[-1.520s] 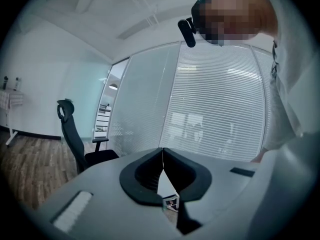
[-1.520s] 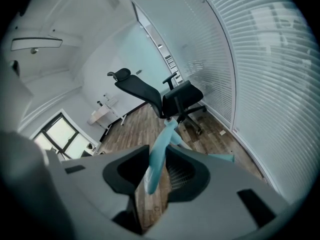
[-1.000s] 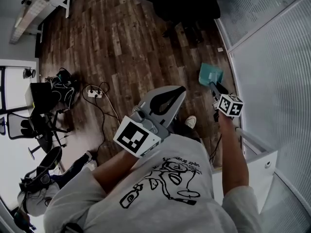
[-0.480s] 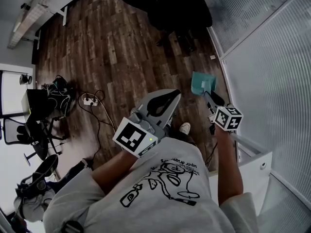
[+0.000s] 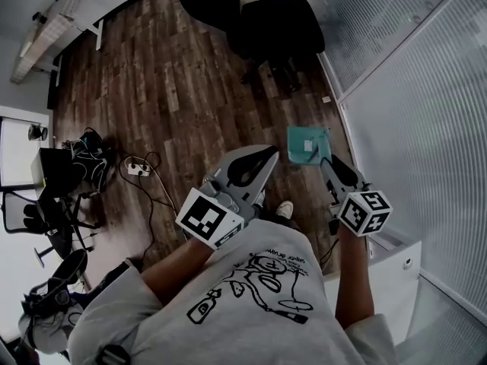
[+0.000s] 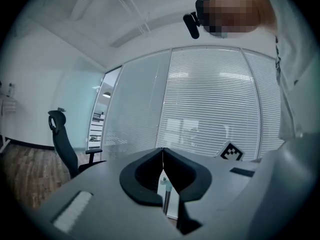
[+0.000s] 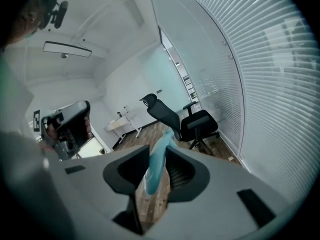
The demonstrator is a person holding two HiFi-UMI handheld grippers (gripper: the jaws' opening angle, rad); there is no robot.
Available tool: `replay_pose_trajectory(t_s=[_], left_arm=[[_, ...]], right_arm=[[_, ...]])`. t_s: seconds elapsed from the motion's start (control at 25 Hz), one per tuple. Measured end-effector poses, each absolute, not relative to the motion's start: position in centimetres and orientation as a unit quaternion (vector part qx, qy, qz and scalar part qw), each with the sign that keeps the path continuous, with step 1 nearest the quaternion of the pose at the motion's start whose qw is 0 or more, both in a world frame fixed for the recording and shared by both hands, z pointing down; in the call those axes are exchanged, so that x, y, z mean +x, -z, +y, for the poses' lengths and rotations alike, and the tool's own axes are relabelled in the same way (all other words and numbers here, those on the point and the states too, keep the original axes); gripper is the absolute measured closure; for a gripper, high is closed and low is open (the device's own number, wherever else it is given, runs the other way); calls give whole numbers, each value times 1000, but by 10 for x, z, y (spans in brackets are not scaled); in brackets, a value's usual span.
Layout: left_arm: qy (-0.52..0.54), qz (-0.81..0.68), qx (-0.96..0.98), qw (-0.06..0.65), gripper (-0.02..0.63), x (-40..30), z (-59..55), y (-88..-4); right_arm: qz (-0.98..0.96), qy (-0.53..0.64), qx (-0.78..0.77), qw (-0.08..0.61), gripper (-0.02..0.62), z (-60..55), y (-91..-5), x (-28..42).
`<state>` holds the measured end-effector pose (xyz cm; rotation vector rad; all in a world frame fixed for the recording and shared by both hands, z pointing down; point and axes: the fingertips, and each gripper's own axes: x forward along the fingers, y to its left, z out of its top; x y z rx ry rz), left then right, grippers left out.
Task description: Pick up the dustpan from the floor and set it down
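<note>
Right fingers (image 7: 187, 175) pinch smooth, flat teal dustpan (image 7: 156, 168).

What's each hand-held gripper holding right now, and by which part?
The right hand-held gripper grips the teal dustpan by its handle; left hand-held gripper is shut and empty.

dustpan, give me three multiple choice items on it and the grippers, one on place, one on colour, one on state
1. Where is the dustpan?
A. in the left gripper's jaws
B. in the right gripper's jaws
C. lying loose, held by nothing

2. What colour is the dustpan?
A. red
B. teal
C. yellow

3. How do the left gripper's jaws stand?
A. together, with nothing in them
B. wide apart
C. closed on a cable

Answers:
1 B: the right gripper view shows its handle between those jaws.
2 B: it is teal in both the head view and the right gripper view.
3 A: the left gripper view shows the tips meeting.
</note>
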<state>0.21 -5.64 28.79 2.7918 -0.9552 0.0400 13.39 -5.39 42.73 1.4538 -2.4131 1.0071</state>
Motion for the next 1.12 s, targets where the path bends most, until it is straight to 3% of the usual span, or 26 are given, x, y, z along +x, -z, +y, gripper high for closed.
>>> replay_pose_trajectory(t_s=[0.44, 1.12], left_arm=[[-9, -318, 944, 88, 604, 2, -53, -278], [-23, -320, 943, 93, 604, 5, -54, -284]], right_arm=[[-818, -299, 490, 43, 506, -36, -353, 133], [-809, -318, 492, 50, 511, -37, -378, 144]])
